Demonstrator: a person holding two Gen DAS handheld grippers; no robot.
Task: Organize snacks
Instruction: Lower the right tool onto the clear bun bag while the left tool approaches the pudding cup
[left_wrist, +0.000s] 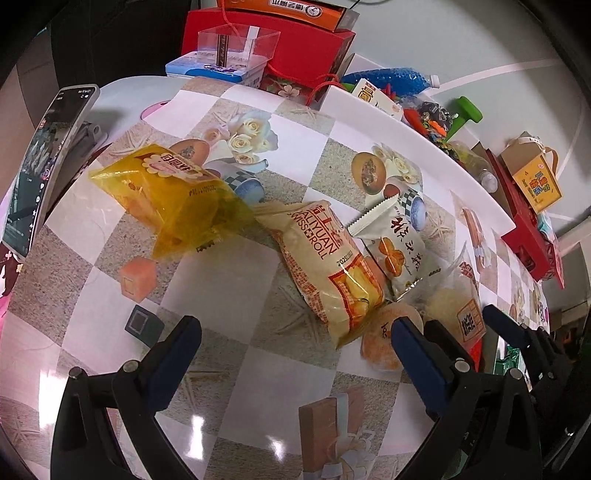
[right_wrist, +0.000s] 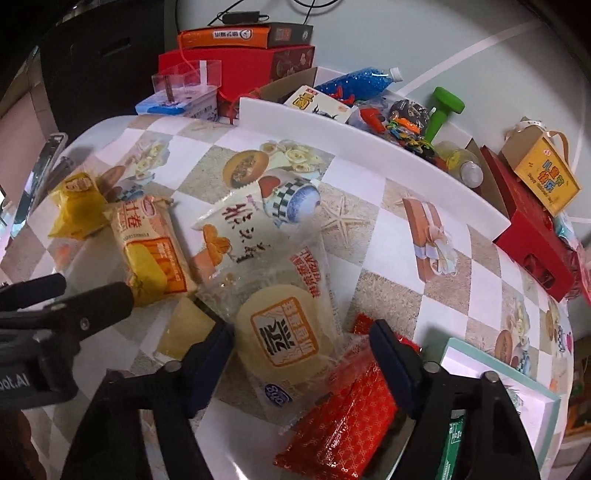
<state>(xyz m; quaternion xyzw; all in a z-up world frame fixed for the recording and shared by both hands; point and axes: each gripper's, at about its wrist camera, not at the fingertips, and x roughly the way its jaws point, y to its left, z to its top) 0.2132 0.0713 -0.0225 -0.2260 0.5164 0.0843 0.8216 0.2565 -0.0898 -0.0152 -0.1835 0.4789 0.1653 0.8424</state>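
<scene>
Several snack packets lie on the patterned tablecloth (left_wrist: 229, 280). A yellow packet (left_wrist: 170, 195) is at the left, with a Swiss roll packet (left_wrist: 325, 266) and a white packet (left_wrist: 391, 243) to its right. My left gripper (left_wrist: 295, 323) hovers open over bare cloth beside the Swiss roll. My right gripper (right_wrist: 301, 328) straddles a clear packet with a round pale cake (right_wrist: 280, 332), and both pads touch its wrapper. That packet overlaps a red packet (right_wrist: 351, 406). A loose orange cake (left_wrist: 384, 343) lies near the left gripper's right finger.
A white board (left_wrist: 369, 122) fences off clutter behind it: red boxes (left_wrist: 258, 40), a blue bottle (left_wrist: 391, 77), a green dumbbell (left_wrist: 465, 114). A phone (left_wrist: 44, 155) stands at the left. A pale blue-rimmed box (right_wrist: 498, 373) sits at the near right.
</scene>
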